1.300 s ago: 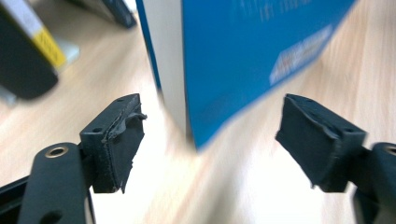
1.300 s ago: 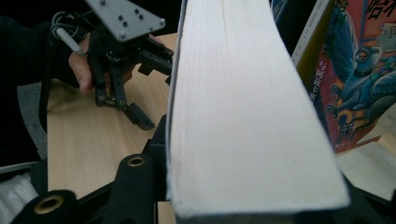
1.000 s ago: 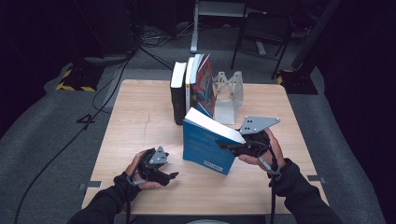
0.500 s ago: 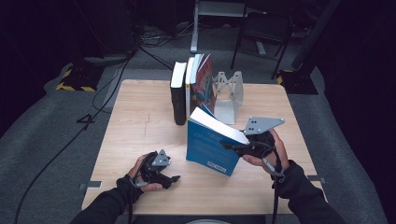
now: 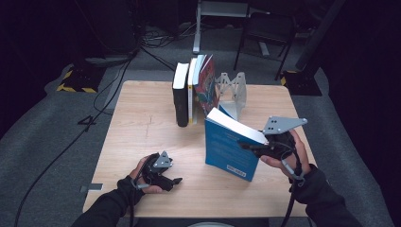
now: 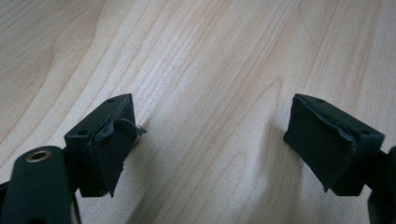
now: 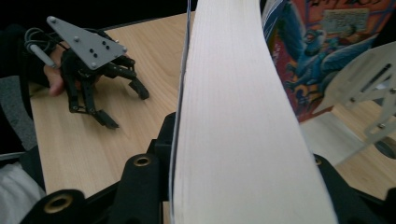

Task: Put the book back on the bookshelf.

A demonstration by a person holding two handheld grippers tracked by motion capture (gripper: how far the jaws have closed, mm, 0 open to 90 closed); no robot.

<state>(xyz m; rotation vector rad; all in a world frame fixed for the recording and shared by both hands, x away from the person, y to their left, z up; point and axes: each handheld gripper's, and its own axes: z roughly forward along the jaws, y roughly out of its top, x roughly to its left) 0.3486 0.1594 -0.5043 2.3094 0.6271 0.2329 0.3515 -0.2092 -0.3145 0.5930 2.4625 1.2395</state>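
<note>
A thick blue book (image 5: 226, 150) stands tilted on the wooden table (image 5: 142, 123), right of centre, with its white page block (image 7: 233, 116) turned toward the right gripper's camera. My right gripper (image 5: 253, 145) is shut on the book's open edge, one jaw on each cover. Near the front left, my left gripper (image 5: 171, 181) rests low over the table in the person's hand. Its jaws stand open over bare wood (image 6: 210, 144) with nothing between them. The right gripper view also shows the left gripper (image 7: 122, 108) farther off.
A row of upright books (image 5: 189, 92) stands at the table's back centre: a black one (image 5: 179, 97) on the left, a colourful one (image 5: 206, 85) leaning on the right. A white metal bookend (image 5: 235, 92) sits just right of them. Chairs and cables lie beyond the table.
The right gripper has shifted right and slightly up with the blue book, which now stands steeper. The left gripper has stayed in place.
</note>
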